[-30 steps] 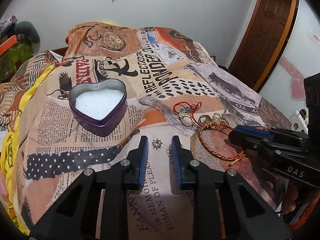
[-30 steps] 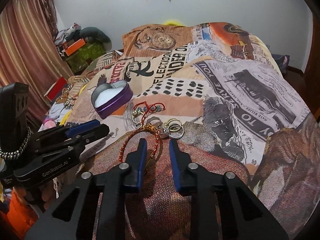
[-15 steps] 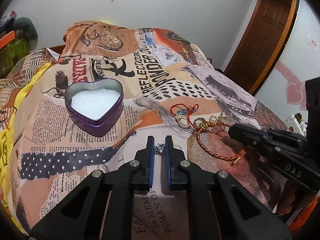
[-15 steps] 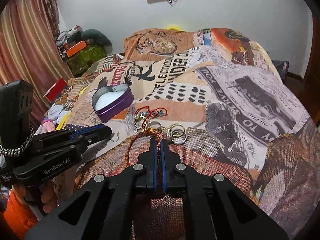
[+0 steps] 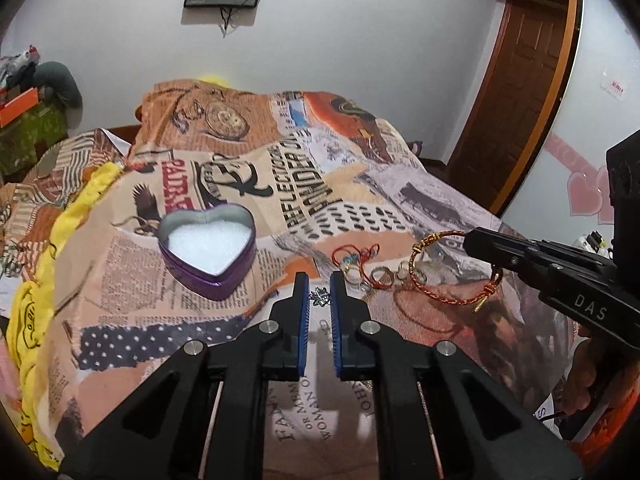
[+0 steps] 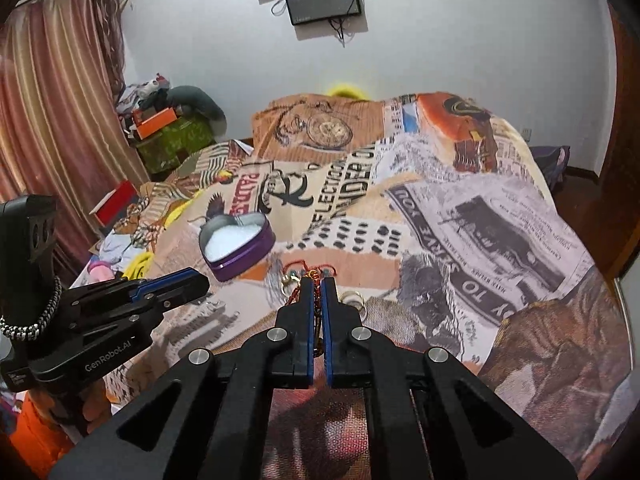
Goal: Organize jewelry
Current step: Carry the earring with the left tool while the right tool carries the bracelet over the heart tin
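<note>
A purple heart-shaped tin (image 5: 208,249) with white filling sits open on the bed; it also shows in the right wrist view (image 6: 237,246). My left gripper (image 5: 320,295) is shut on a small silver flower-shaped piece (image 5: 321,296), lifted off the cover. My right gripper (image 6: 318,286) is shut on a red-and-gold cord bracelet (image 5: 452,272), which hangs from it above the bed in the left wrist view. A thin red string bracelet (image 5: 356,255) and several rings (image 5: 384,276) lie on the cover between the tin and the right gripper.
The bed has a newspaper-print cover (image 5: 360,184). A yellow blanket (image 5: 32,300) runs along the left edge. A wooden door (image 5: 524,76) stands at the right. Boxes and clutter (image 6: 160,128) sit by the curtain at the left.
Both grippers closed, the left on the silver piece and the right on the cord bracelet. Both then rose, lifting their pieces off the cover.
</note>
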